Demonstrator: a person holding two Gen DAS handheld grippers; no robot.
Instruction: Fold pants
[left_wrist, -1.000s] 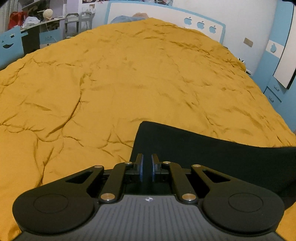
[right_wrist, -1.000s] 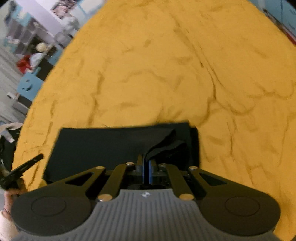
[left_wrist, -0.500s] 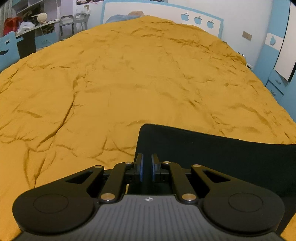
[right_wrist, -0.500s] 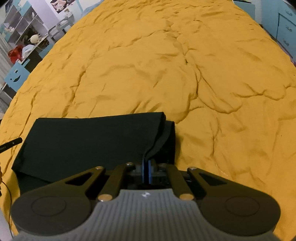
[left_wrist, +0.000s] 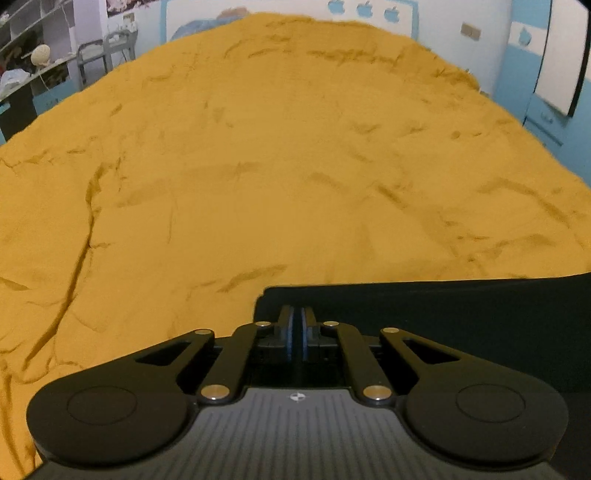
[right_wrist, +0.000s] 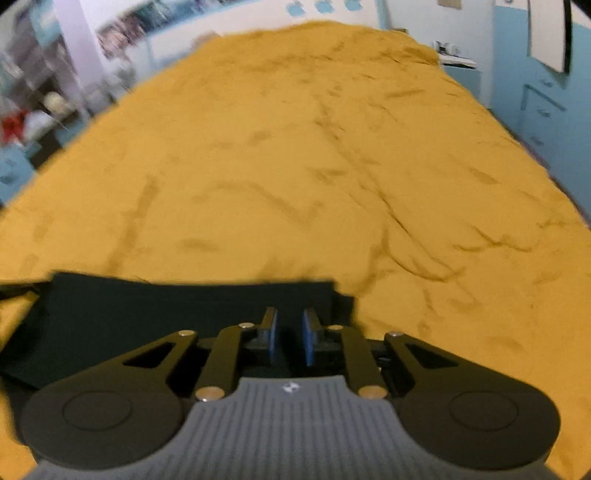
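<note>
The black pants (left_wrist: 461, 317) lie folded into a flat band on the mustard-yellow bedspread (left_wrist: 295, 166). My left gripper (left_wrist: 295, 321) is shut on the pants' left corner, fabric pinched between its blue pads. In the right wrist view the pants (right_wrist: 166, 306) stretch to the left under my right gripper (right_wrist: 290, 332). Its jaws stand a little apart over the pants' right end, with a gap between the blue pads (right_wrist: 272, 332) and nothing clamped.
The bedspread (right_wrist: 295, 166) fills most of both views. Blue drawers (left_wrist: 546, 122) stand to the bed's right and a cluttered shelf (left_wrist: 37, 66) to its left. A white and blue headboard (left_wrist: 288, 7) stands at the far end.
Both grippers have lowered and tilted toward the bed. The right gripper's jaws have parted from the pants' right end, which now lies flat. The left gripper stays shut on its corner.
</note>
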